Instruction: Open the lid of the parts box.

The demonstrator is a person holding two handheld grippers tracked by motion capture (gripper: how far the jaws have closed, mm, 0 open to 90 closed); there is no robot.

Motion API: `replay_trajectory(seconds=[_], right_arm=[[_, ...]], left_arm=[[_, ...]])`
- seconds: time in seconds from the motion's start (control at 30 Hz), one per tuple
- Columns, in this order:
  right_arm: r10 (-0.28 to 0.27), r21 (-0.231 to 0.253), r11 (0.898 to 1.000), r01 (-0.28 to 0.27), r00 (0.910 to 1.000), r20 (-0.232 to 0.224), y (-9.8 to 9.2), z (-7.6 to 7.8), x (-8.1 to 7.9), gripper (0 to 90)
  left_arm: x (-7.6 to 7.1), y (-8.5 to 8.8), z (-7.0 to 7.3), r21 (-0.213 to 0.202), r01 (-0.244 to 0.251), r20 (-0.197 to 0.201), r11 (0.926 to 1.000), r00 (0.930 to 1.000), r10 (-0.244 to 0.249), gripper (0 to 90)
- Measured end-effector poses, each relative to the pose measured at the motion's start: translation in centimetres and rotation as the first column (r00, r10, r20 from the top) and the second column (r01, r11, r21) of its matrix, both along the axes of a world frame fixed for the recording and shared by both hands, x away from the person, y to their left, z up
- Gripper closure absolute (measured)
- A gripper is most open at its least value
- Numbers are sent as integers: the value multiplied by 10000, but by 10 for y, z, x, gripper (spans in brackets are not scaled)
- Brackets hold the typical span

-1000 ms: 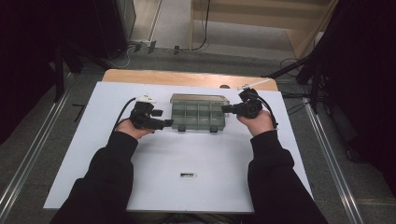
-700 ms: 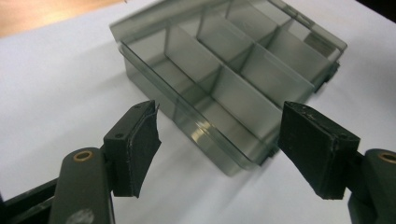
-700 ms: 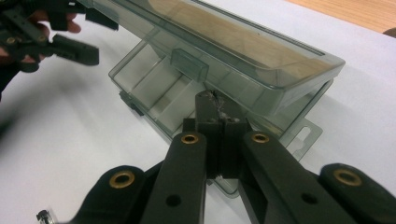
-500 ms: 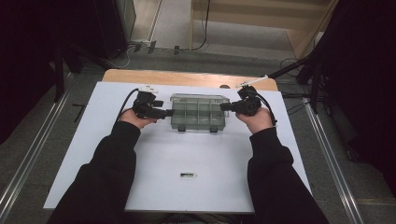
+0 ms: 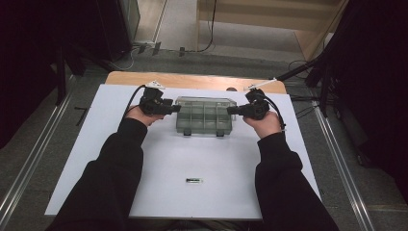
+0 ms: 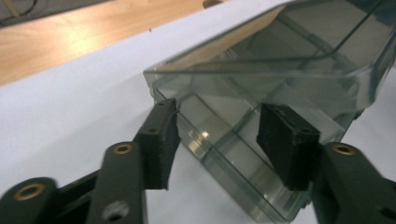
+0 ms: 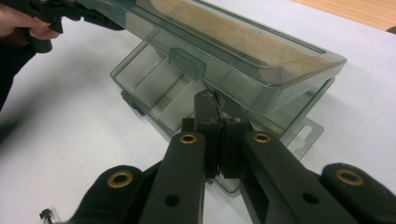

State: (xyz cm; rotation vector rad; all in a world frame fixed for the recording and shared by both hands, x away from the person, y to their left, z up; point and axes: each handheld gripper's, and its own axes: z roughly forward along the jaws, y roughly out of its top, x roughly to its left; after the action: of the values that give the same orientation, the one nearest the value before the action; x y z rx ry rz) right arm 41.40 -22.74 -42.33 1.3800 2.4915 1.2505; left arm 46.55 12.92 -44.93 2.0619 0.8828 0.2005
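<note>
Clear plastic organizer box, divided into compartments and with its lid raised part-way, is seen on the white sheet that covers the table, toward the sheet's far edge and midway across it. The box is flanked by two hand-held grippers. At the box's left end the left gripper is held with its jaws straddling a corner of the base; in the left gripper view the two pads are set apart on either side of the clear wall, and they have just been closing toward it, though contact with the plastic cannot be told. At the box's right end the right gripper is held level, its jaws pressed together against the box's end wall under the lifted lid; whether a thin edge is pinched between them cannot be told. A small dark cylindrical item lies on the sheet well in front of the box, nearer the person. Black sleeves reach in from the near side. Bare wood of the table is visible beyond the box.
</note>
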Motion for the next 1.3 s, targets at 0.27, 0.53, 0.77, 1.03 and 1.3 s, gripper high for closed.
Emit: replay_trajectory(seconds=[0.27, 0.53, 0.77, 1.03, 1.3], right_arm=[[-24, -84, 10000, 24, 10000, 17, -1, -4, -1, 811], [214, -68, 9997, -214, 9998, -15, -1, -8, -6, 634], [-91, 241, 9997, 87, 9998, 178, -9, -12, -7, 469], [-489, 109, 9988, 481, 9948, 889, -20, -15, -6, 375], [-558, 250, 9983, 526, 9874, 1480, -26, -17, 0, 448]], left_arm=[[2, 2, 0, -38, -143, 9, 9999, 9999, 143, 557], [-2, -1, 4, 152, -3, 392, 9999, 9992, -3, 618], [-3, -4, 8, 47, 17, 395, 10000, 9992, -19, 619], [-2, -6, 10, -44, -51, 454, 10000, 9990, 53, 662], [-1, -6, 12, -127, -163, 443, 9998, 9989, 168, 673]])
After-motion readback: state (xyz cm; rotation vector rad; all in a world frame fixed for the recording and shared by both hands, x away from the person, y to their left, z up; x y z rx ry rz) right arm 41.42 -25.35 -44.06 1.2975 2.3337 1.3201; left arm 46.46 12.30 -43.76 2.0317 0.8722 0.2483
